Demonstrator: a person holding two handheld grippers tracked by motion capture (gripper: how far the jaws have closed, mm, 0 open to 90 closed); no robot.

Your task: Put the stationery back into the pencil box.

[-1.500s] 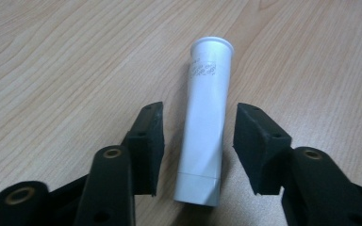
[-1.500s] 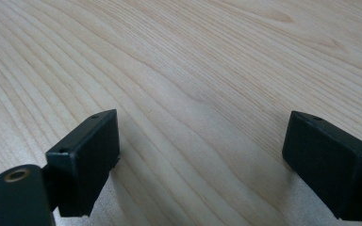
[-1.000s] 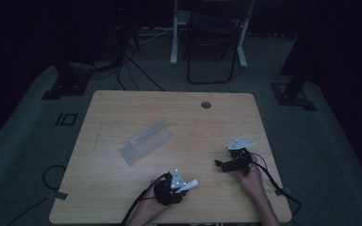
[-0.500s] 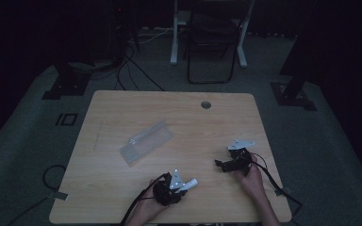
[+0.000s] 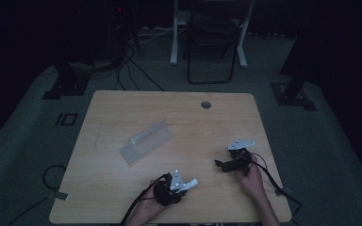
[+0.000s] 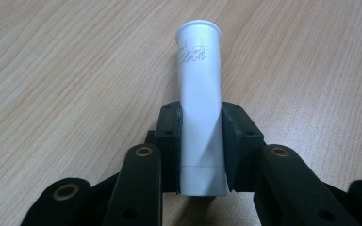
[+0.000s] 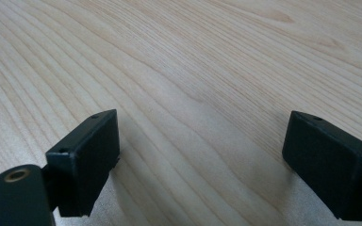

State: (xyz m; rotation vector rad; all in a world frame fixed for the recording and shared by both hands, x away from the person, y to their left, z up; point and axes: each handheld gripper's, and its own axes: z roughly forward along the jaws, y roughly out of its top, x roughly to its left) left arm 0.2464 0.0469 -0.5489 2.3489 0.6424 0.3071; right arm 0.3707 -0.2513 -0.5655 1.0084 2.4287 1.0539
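Nothing moved; tube [image 6: 199, 108] print close-up.

High view dim, underexposed; surroundings beyond table [image 5: 122, 113] near black. Both gripper views bright, evenly lit, wood grain sharp; near jaws slightly soft, faint shadows under jaws.

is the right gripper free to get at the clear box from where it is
Probably yes. The right gripper is open and empty, and only bare table lies between it and the clear box. The left gripper, shut on the white tube, sits nearer the person.
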